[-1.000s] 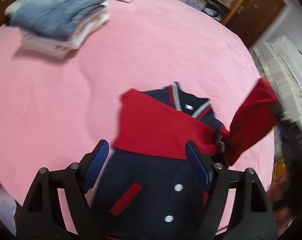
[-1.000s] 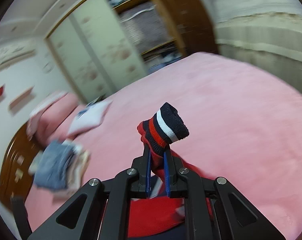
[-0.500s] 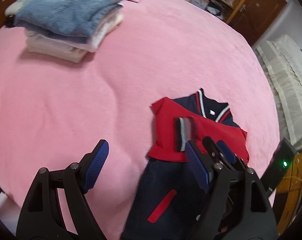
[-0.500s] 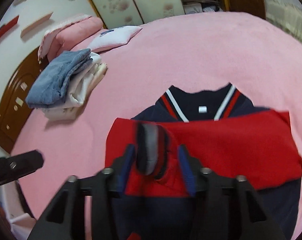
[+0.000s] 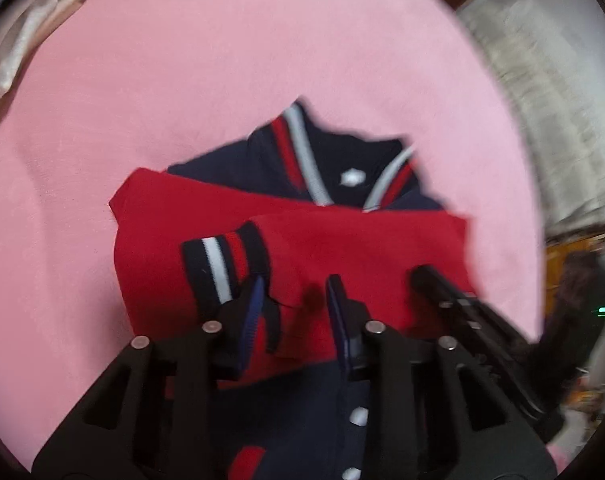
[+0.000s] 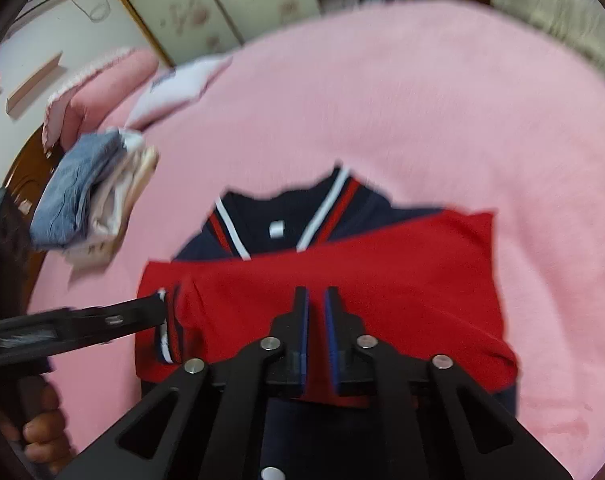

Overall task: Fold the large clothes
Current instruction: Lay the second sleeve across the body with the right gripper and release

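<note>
Varsity jacket (image 5: 302, 412) lying front-up on the pink bedspread (image 5: 222, 60), navy body buttoned, both red sleeves (image 6: 382, 280) crossed over the chest, collar (image 6: 278, 216) pointing away toward the pillows. Striped cuff (image 5: 222, 268) of the upper sleeve resting just left of the left gripper (image 5: 296, 312), whose blue pads stand moderately apart over the sleeve's lower edge, clamped on nothing. Right gripper (image 6: 316, 320) hovering over the middle of the sleeves, pads nearly together with a thin gap, red cloth visible behind the gap but no fold pinched between them as far as can be told. Main risk, judged from this: closing on the top sleeve alone and dragging it off the one beneath, undoing the crossing. Another likely slip: lifting the hem with uneven grip, so the thick body slumps sideways and the sleeves slide out. Stack of folded clothes (image 6: 86, 196) well apart, unlikely to interfere.
</note>
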